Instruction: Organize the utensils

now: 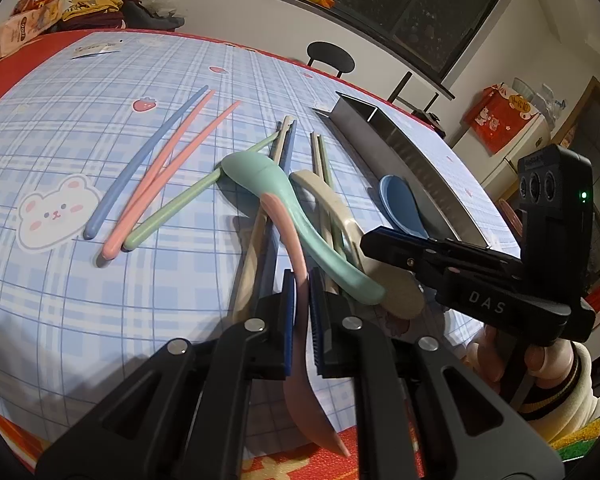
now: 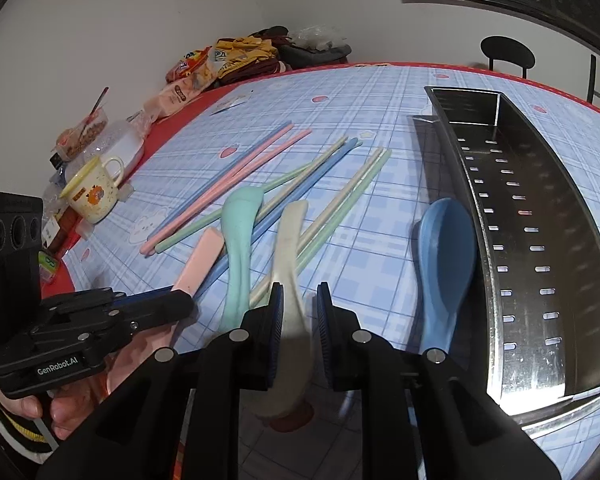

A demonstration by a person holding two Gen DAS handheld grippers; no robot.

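Observation:
My left gripper [image 1: 300,320] is shut on the pink spoon [image 1: 296,264], held at its handle; it also shows in the right wrist view [image 2: 198,264]. My right gripper [image 2: 300,320] straddles the cream spoon [image 2: 290,240], its pads a little apart from the handle. The mint spoon [image 2: 238,232], the blue spoon [image 2: 445,264] and several pastel chopsticks [image 2: 260,172] lie on the plaid tablecloth [image 2: 359,112]. The steel utensil tray [image 2: 539,240] stands empty to the right of the blue spoon.
A cream mug [image 2: 96,192], food containers [image 2: 112,140] and snack bags [image 2: 204,68] crowd the table's left and far side. A black chair [image 2: 507,56] stands beyond the far edge. The table's near edge is just below the grippers.

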